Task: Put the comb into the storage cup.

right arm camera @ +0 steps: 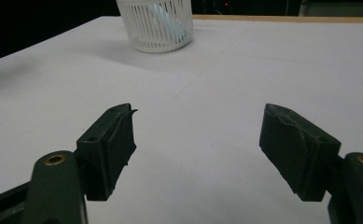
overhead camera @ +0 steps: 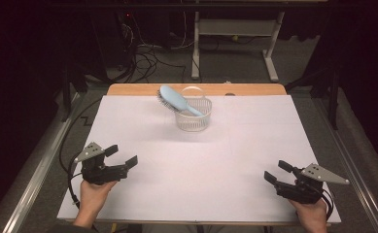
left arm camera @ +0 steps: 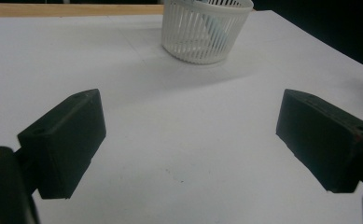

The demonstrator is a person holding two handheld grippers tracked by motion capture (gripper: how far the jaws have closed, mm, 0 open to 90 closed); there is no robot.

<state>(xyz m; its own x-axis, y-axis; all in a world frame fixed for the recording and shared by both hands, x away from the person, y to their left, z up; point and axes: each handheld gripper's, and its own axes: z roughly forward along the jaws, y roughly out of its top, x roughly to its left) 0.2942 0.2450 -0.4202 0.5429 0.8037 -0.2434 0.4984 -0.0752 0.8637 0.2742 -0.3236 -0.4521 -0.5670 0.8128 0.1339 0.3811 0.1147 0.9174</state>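
Left claw (overhead camera: pixel 121 156) and right claw (overhead camera: pixel 278 171): yours, both spread, empty, low over white desk (overhead camera: pixel 143 131). Blue hairbrush (overhead camera: pixel 177 101) leans in white basket (overhead camera: pixel 195 116), far edge. Behind: dim room, apparently cables on floor.

The white paper-covered worktop (overhead camera: pixel 196 170) is brightly lit from above — surroundings black (soft shadows); near jaws slightly blurred.

A pale blue plastic hairbrush (overhead camera: pixel 177 99) stands handle-down in a white slotted plastic basket (overhead camera: pixel 194 117) — head tilted left — near the table's far edge.
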